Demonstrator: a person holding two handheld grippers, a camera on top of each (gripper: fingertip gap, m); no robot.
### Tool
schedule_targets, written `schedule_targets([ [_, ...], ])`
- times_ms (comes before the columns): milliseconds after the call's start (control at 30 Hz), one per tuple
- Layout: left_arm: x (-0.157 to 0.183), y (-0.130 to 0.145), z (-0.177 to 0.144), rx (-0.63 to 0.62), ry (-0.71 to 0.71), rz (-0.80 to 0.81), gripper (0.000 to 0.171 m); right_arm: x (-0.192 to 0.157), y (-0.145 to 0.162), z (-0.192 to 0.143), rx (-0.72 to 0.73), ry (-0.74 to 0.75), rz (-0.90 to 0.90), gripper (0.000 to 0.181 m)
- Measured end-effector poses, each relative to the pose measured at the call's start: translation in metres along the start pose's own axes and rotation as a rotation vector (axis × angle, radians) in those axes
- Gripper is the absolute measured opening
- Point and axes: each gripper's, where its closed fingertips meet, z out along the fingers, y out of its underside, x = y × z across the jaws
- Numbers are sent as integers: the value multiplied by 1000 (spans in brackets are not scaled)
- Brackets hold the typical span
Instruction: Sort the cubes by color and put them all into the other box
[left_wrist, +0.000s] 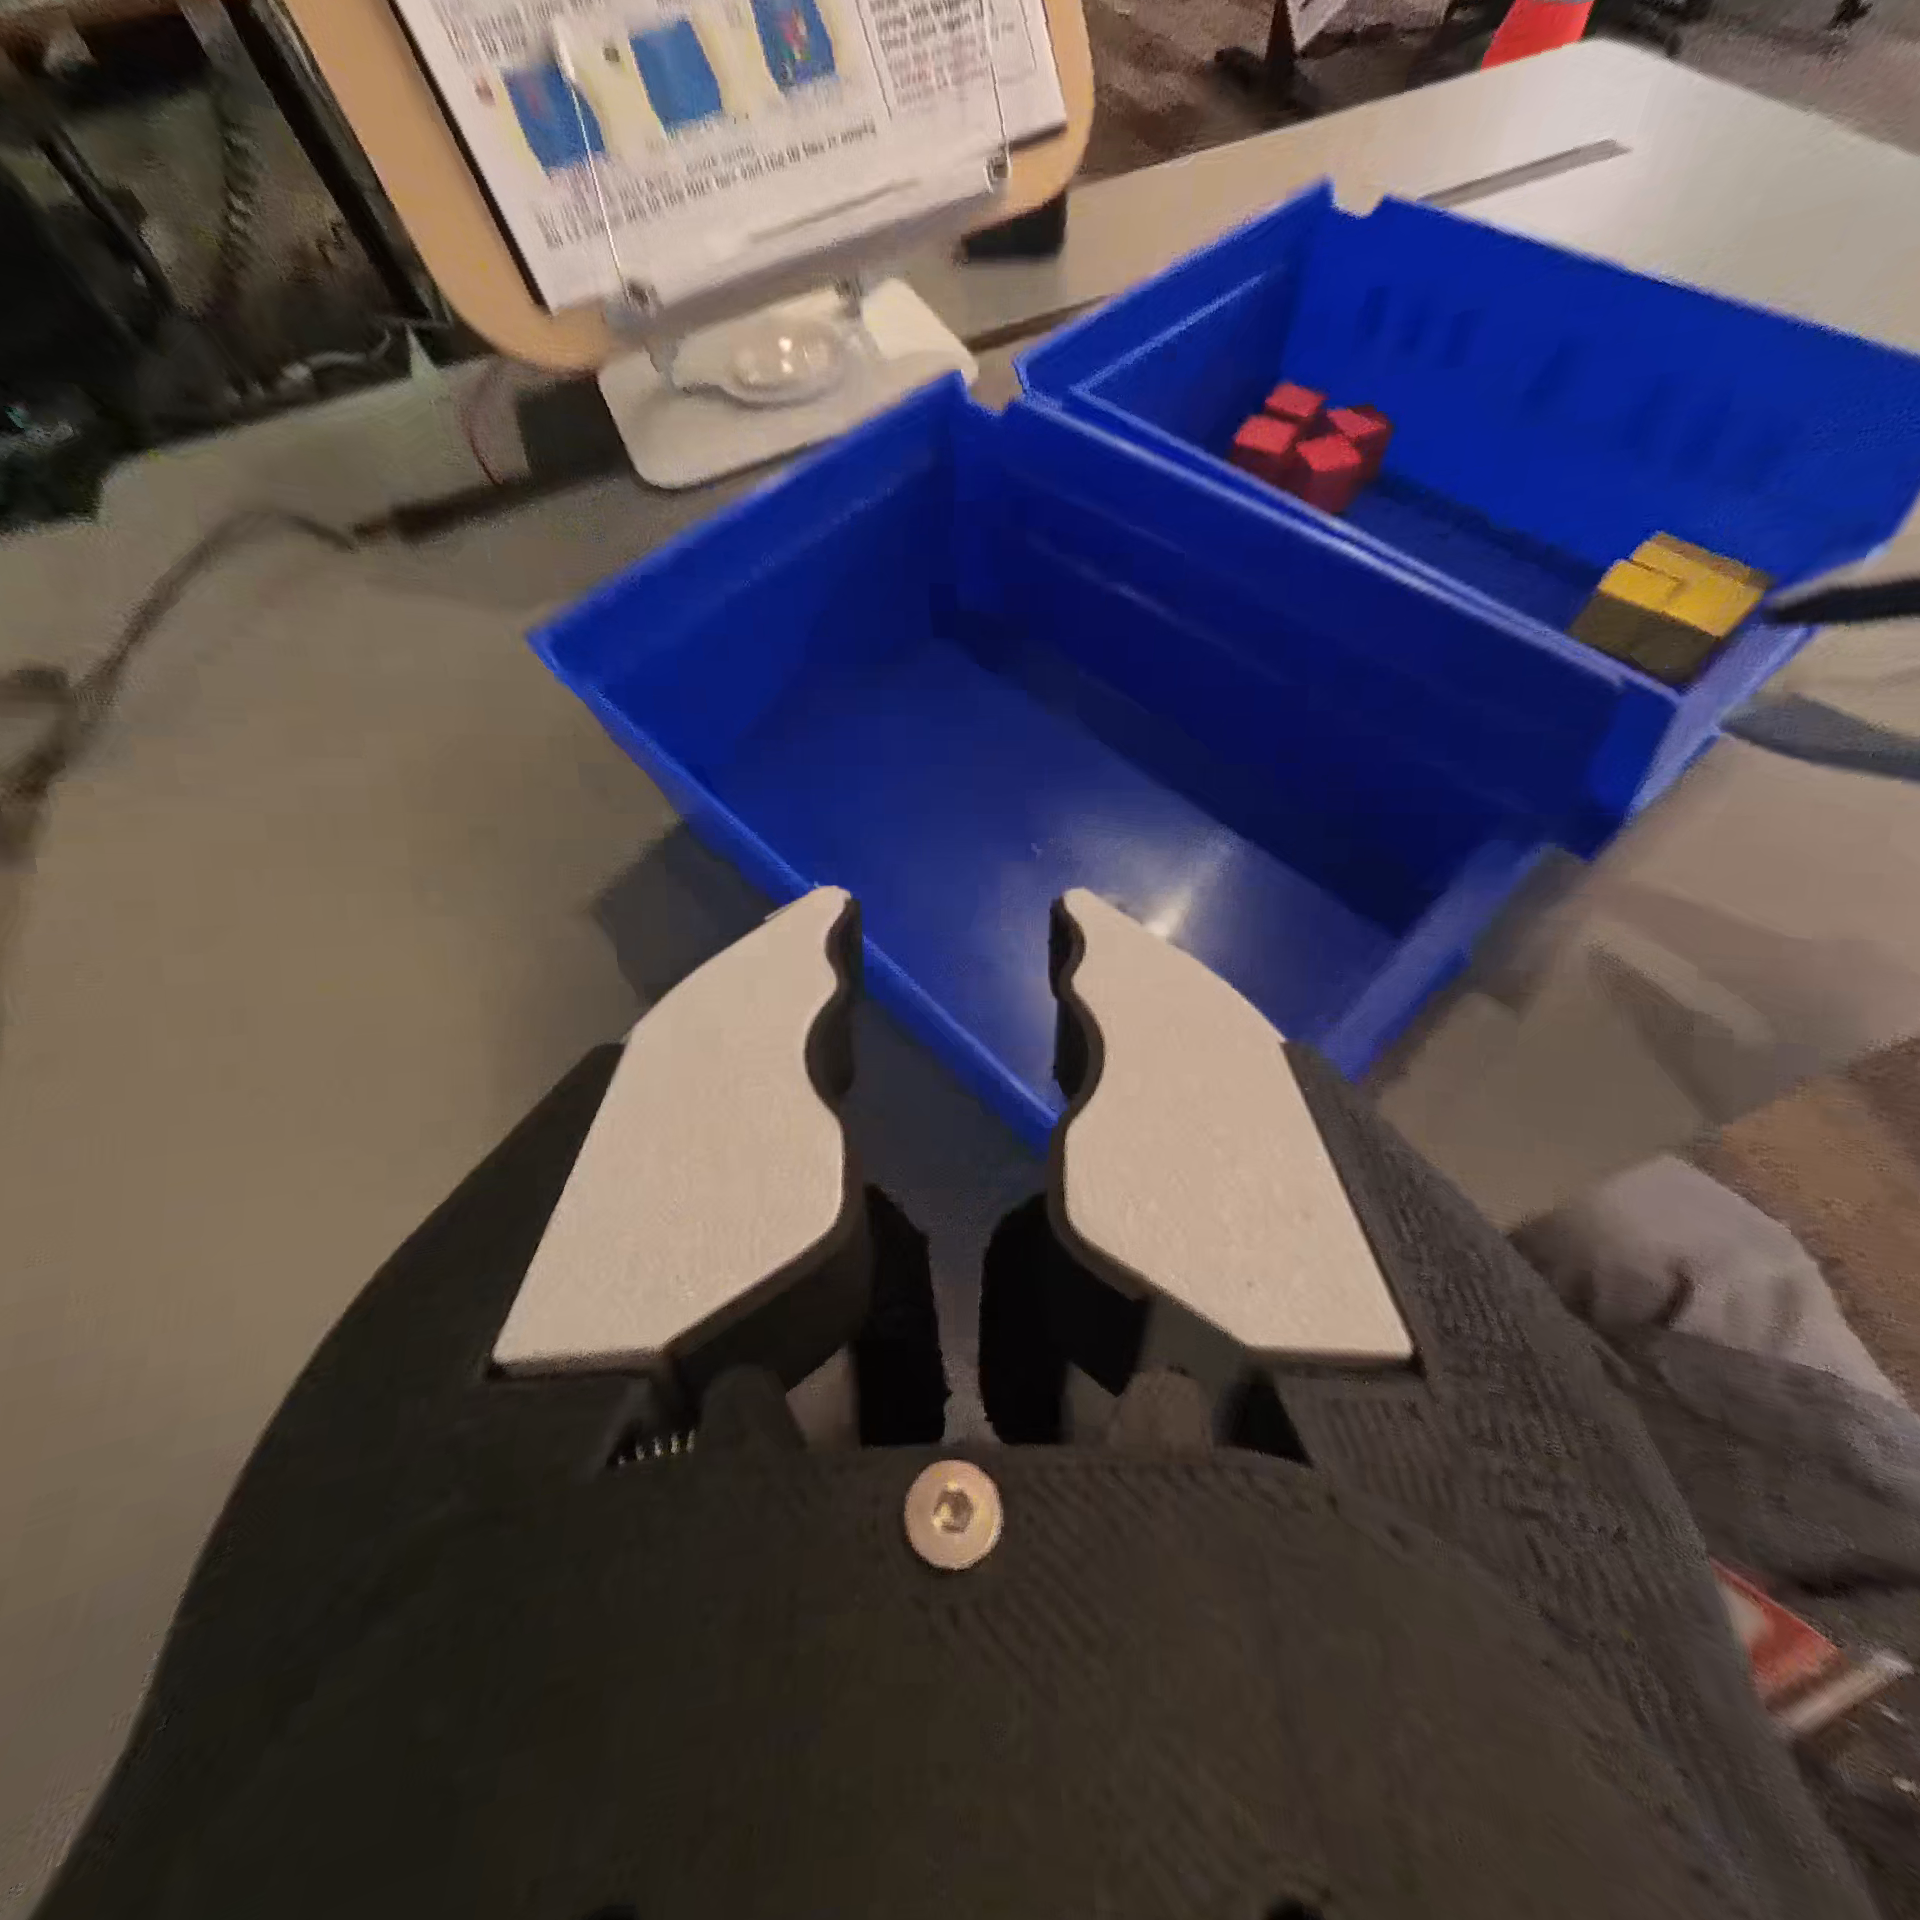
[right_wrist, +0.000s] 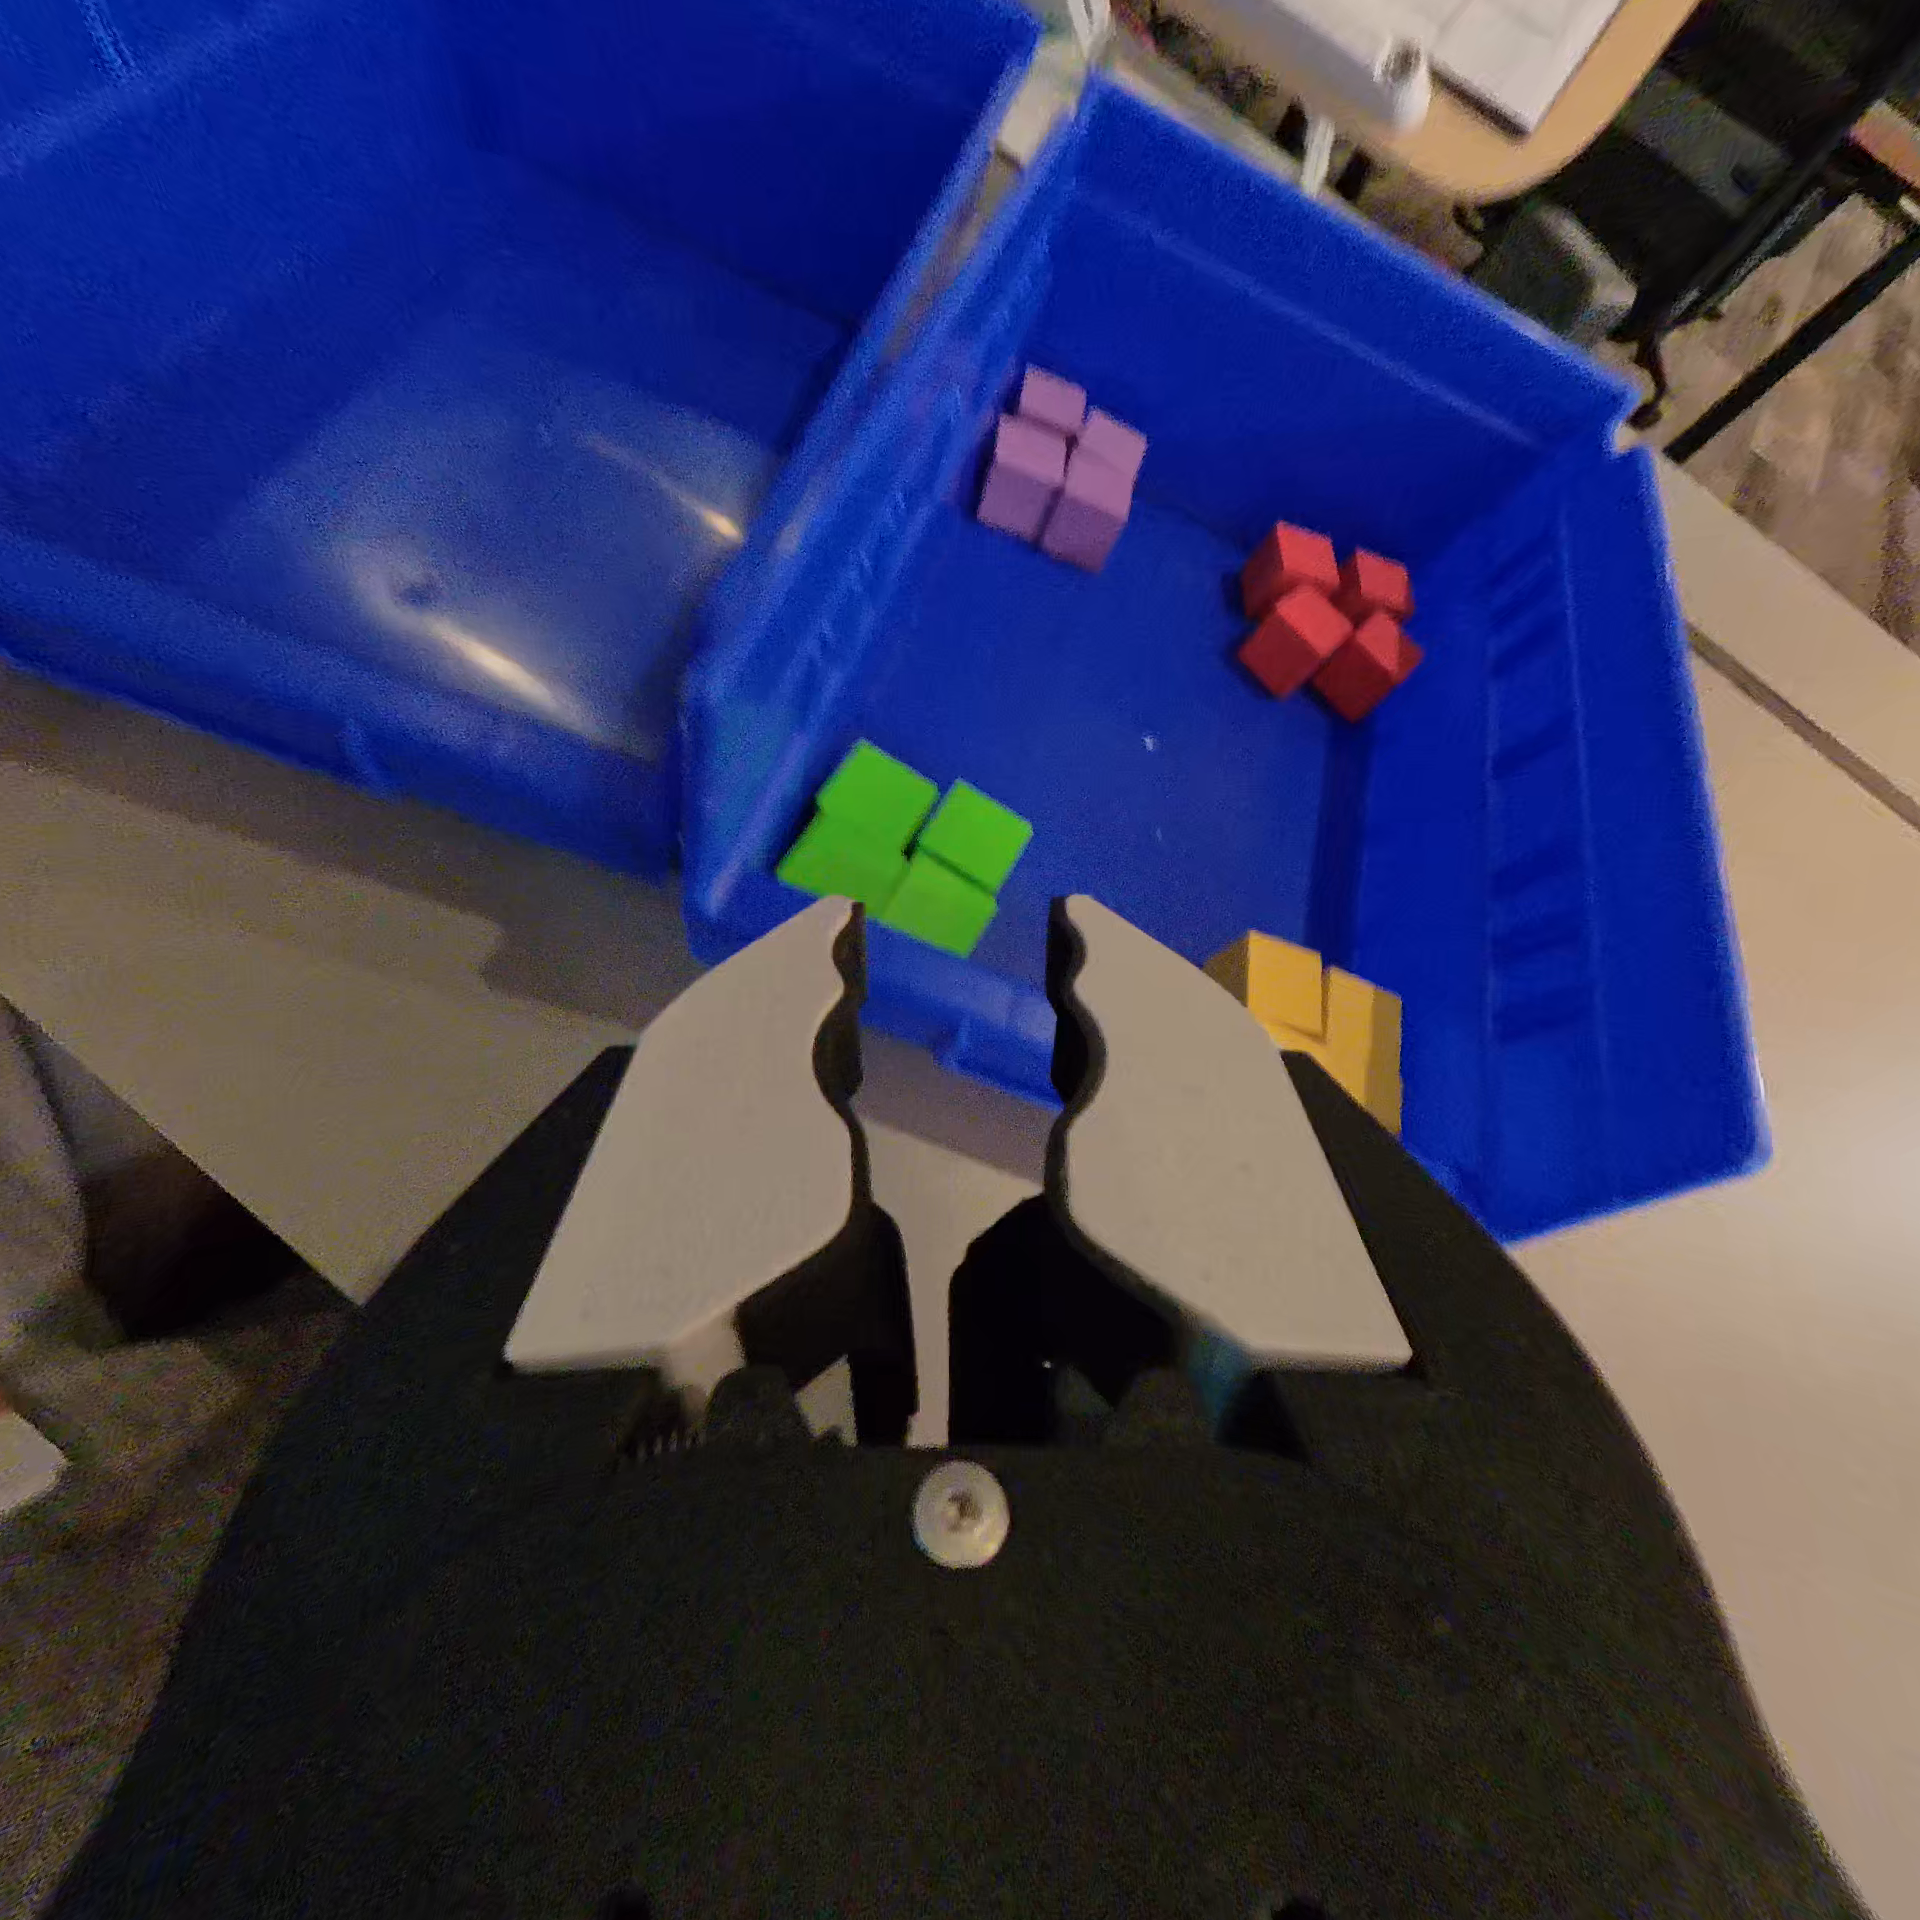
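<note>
Two blue plastic bins stand side by side on a pale table. My left gripper is open and holds nothing, above the near corner of the bare bin. The other bin behind it holds a red block piece and a yellow one. My right gripper is open and holds nothing, above the near rim of the filled bin. Closest to it is a green block piece. A yellow piece, a red piece and a purple piece lie in the same bin.
A sheet of pictures on a stand with a white base sits behind the bins. The bare bin lies left in the right wrist view. Grey cloth is by the table edge at right. A dark thin tip reaches in by the yellow piece.
</note>
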Motion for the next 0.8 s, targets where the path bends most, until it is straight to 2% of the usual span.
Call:
schedule_targets([
  [133, 2, -34, 36, -50, 124, 66, 35, 12, 35, -7, -56, 25, -142, 33],
  [200, 5, -46, 57, -97, 162, 111, 38, 29, 45, -12, -82, 100, -225, 31],
  [300, 13, -65, 91, -130, 203, 241, 42, 34, 60, -10, -158, 35, -99, 25],
  [500, 11, -99, 166, -208, 177, 431, 52, 39, 63, 8, -162, -93, 112, 26],
  [700, 15, -116, 224, -306, 225, 545, 51, 64, 60, 18, -139, -47, 132, 28],
  [767, 32, -112, 236, -338, 326, 671, 51, 76, 54, 22, -112, -26, 145, 30],
  [800, 36, -109, 241, -336, 354, 783, 51, 84, 51, 25, -98, -6, 140, 34],
])
